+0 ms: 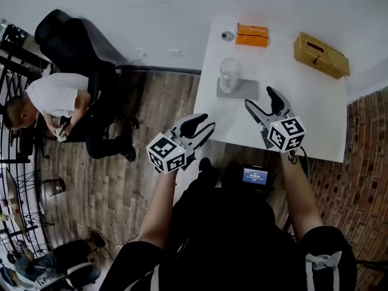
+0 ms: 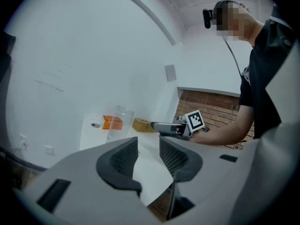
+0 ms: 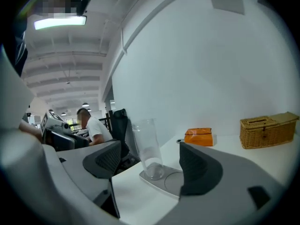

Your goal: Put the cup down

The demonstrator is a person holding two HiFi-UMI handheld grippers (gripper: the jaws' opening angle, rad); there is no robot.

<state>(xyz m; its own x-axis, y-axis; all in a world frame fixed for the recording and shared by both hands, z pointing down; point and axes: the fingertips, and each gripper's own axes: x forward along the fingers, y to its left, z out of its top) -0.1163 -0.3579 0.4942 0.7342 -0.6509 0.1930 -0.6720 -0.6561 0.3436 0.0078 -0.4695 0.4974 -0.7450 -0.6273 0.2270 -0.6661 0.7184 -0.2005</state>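
A clear plastic cup (image 1: 230,74) stands upright on the left part of a grey tray (image 1: 247,91) on the white table (image 1: 303,114). My right gripper (image 1: 259,98) hovers over the table just in front of the tray, open, with nothing between its pads. In the right gripper view the cup (image 3: 149,149) and tray (image 3: 171,184) lie ahead of the open right gripper (image 3: 150,164), apart from it. My left gripper (image 1: 206,123) hangs at the table's near left edge, open and empty; its own view shows the left gripper (image 2: 147,156) with the cup (image 2: 117,121) far ahead.
An orange box (image 1: 252,35) and a small round object (image 1: 227,36) sit at the table's back edge, a wicker basket (image 1: 321,54) at the back right. A person (image 1: 54,99) sits by a black chair (image 1: 73,41) on the left. Brick flooring (image 1: 364,180) lies to the right.
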